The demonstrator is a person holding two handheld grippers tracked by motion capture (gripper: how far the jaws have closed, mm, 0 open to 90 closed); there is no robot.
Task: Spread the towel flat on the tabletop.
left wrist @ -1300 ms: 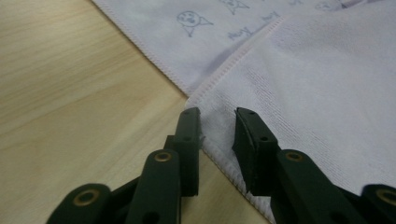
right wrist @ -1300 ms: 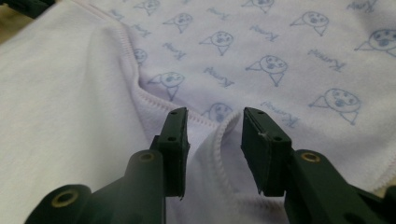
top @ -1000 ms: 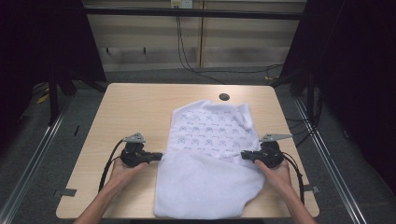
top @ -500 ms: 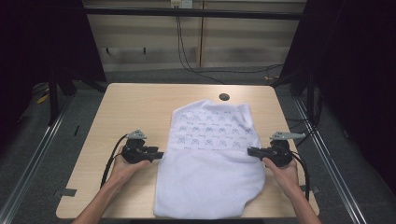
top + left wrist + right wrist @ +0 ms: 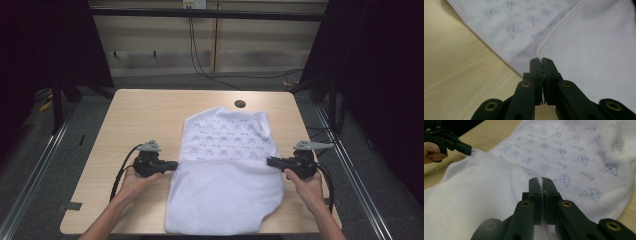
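A white cloth (image 5: 225,195) lies on the wooden table (image 5: 140,115), its plain near half folded over the printed far half (image 5: 225,135). My left gripper (image 5: 175,164) is at the left end of the folded hem. Its jaws have just been closing and are shut on the hem's corner (image 5: 549,43), a white sliver showing between the tips of the left gripper (image 5: 540,60). My right gripper (image 5: 269,161) is shut on the right end of the same hem, with cloth pinched between the tips of the right gripper (image 5: 540,180). The right gripper view shows the left gripper (image 5: 470,149) at the far corner.
A dark round hole (image 5: 240,104) is in the tabletop just beyond the cloth. Bare wood lies left of the cloth and at the back. The cloth's near edge reaches the table's front edge (image 5: 200,233). Cables trail back from both grippers.
My right gripper has shifted a little to the right and up with its end of the hem. The left hand has stayed about where it was.
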